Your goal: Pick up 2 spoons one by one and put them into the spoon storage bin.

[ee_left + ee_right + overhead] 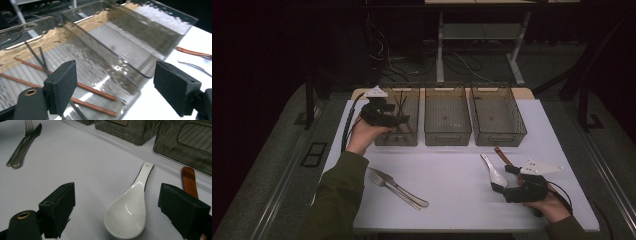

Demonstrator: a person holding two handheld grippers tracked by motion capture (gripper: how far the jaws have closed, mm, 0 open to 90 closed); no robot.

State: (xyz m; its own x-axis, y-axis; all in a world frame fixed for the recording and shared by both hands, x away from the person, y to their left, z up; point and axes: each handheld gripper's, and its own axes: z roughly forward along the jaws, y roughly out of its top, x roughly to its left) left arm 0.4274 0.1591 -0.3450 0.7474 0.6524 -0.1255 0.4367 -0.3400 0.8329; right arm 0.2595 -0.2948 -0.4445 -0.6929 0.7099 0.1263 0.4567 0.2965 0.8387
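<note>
— Nearest the person's edge of the bench [452,190], what lies about?

— On the left, a fork [388,184] and knife [404,192] lie side by side, touching. On the right, the right gripper [501,179] rests low with its fingers spread wide, gripping nothing; the white spoon [130,212] lies on the bench between them, untouched. A brown-handled utensil [189,181] lies just beside the spoon.

— And farther back?

— Three clear bins stand in a row. The left gripper [399,119] hangs over the left bin [409,140], its fingers apart and empty. Brown and dark chopsticks [96,91] lie crossed on that bin's floor. The middle bin [447,132] and right bin [499,135] stand close alongside.

— Anything blocking the spoon?

— Only the brown-handled utensil beside it.
</note>
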